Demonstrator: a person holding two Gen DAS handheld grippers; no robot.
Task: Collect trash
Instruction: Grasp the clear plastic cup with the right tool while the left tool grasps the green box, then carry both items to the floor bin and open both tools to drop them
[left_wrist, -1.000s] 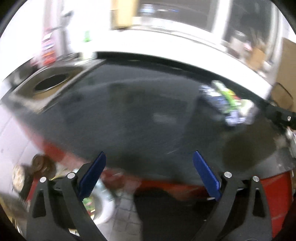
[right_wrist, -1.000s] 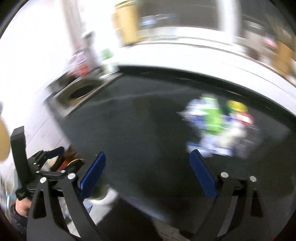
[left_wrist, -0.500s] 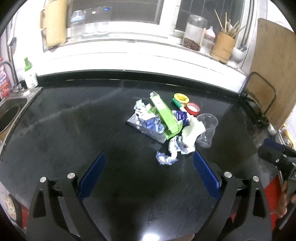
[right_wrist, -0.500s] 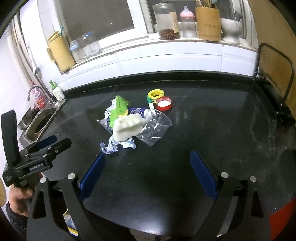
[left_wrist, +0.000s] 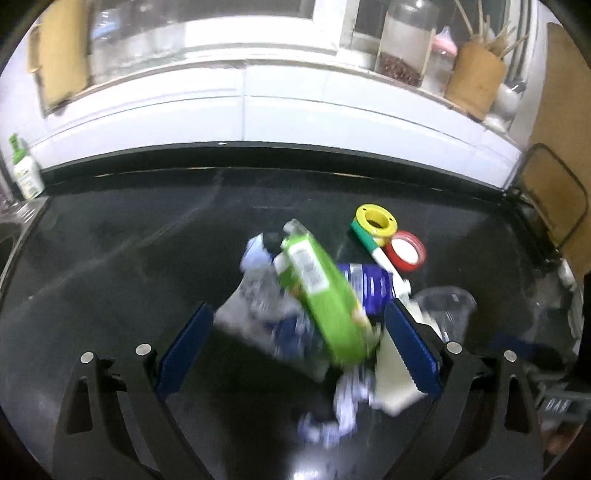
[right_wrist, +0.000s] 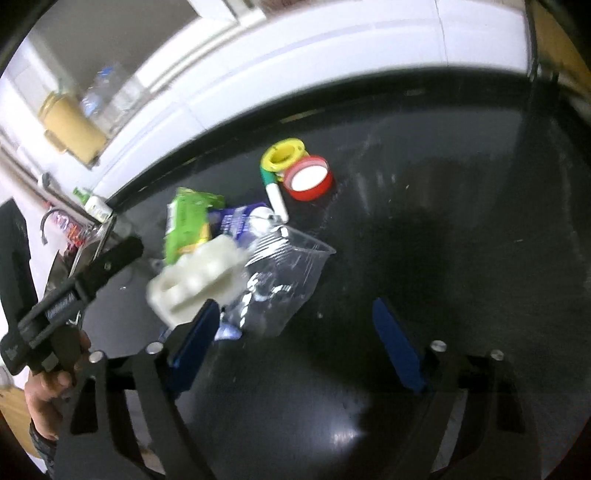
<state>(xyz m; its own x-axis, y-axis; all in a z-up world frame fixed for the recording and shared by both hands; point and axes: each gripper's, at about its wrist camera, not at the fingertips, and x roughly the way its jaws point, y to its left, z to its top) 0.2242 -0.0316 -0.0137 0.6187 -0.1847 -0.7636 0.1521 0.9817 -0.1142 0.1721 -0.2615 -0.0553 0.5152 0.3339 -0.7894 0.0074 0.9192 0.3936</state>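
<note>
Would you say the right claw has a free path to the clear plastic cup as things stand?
Probably yes. The right claw is open, its jaws just closing with nothing between them, and the clear plastic cup lies just ahead on the black counter, though white foam crowds one side.

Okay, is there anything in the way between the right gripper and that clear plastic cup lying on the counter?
Nothing visible blocks it. The right gripper, jaws open and just closing a little with nothing between them, faces the clear plastic cup over bare black counter. A white foam piece crowds the cup's left side, by the left finger.
</note>
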